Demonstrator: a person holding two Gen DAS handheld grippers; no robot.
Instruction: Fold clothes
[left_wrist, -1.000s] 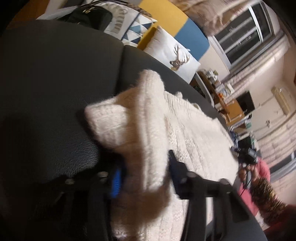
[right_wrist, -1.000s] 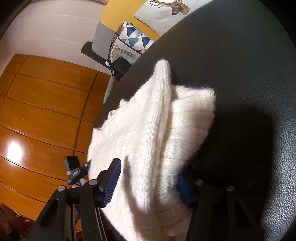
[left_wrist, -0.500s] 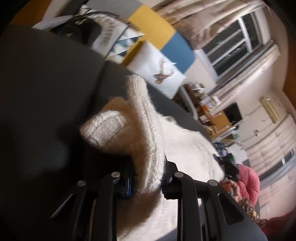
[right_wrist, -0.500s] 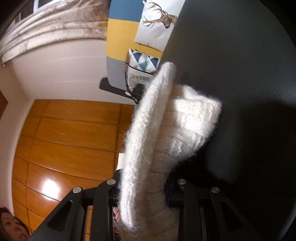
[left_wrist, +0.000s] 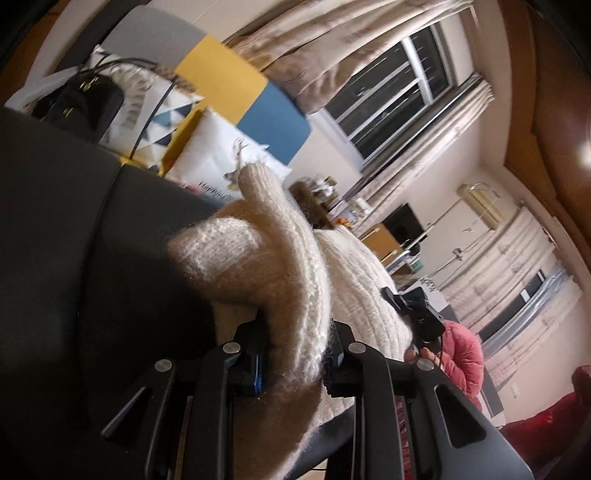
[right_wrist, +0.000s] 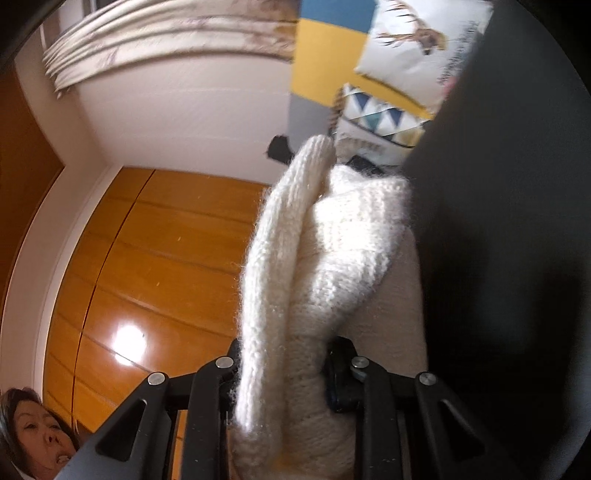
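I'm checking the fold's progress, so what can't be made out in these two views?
- Left wrist: the sweater's lower part, cut off by the bottom edge and covered by the left tongs.
- Right wrist: the sweater's full outline; the bunched knit and right tongs fill the view.
- Both: the pillow's lettering, blurred.

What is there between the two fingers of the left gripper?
A bunched fold of the cream knitted sweater fills the left gripper, which is shut on it. The left wrist view shows this.
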